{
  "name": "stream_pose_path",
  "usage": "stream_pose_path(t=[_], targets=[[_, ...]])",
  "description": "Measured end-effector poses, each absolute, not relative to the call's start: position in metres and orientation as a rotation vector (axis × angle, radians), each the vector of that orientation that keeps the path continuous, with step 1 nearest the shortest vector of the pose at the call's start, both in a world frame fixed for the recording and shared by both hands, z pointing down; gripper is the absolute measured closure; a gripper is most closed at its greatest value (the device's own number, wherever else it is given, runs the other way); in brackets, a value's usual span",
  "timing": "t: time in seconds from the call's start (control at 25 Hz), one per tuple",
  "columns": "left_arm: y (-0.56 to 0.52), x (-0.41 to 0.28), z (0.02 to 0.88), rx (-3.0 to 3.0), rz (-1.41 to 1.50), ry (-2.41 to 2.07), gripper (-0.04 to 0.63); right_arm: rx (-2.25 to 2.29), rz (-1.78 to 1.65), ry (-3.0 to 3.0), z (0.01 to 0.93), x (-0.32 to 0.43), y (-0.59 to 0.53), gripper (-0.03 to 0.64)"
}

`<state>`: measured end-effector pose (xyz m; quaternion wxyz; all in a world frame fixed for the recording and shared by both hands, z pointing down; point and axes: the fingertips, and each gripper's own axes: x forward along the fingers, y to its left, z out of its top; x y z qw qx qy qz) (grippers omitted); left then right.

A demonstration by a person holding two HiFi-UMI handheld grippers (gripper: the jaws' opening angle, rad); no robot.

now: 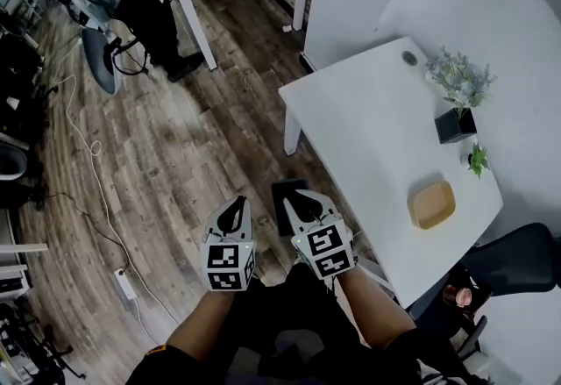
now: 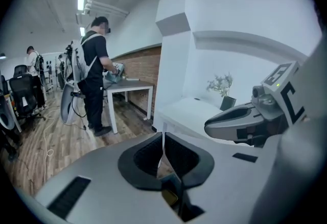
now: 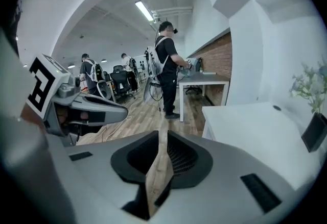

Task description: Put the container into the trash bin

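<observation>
The left gripper (image 1: 231, 206) hangs close in front of the person, over the wooden floor (image 1: 175, 155). Its fingers are together with only a hairline slit between them, and nothing is caught there. Between the two tools on the floor, close to the table's near corner, lies a dark rectangular thing (image 1: 279, 197). It may be the trash bin, but from above I cannot say for sure.

The right gripper (image 1: 303, 199) is level with its partner. Its fingers are a narrow wedge apart, with only floorboards showing through the gap, so it is empty too.

To the right is the white table (image 1: 351, 111). The tan container (image 1: 432, 204) sits on it near the edge closest to the person, just short of a small green plant (image 1: 478, 160) and a black flower pot (image 1: 456, 124). It is untouched and well apart from both tools.

The container lies to the right of both grippers, higher up on the tabletop, and the right gripper is plainly the nearer. It looks roughly square and shallow with no real long side, so I would expect any rim to suit the fingers once they open wider.
</observation>
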<state>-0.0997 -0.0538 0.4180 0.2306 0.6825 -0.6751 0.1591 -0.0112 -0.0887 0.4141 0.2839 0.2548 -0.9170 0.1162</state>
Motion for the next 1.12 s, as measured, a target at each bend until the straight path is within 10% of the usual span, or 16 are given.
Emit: stream_pose_path(t=[1.12], targets=[[-0.063,-0.063,0.345,2.087,0.417,-1.840,0.584,0.895,0.265,-2.506,0.345,0.028,-0.082,0.552]])
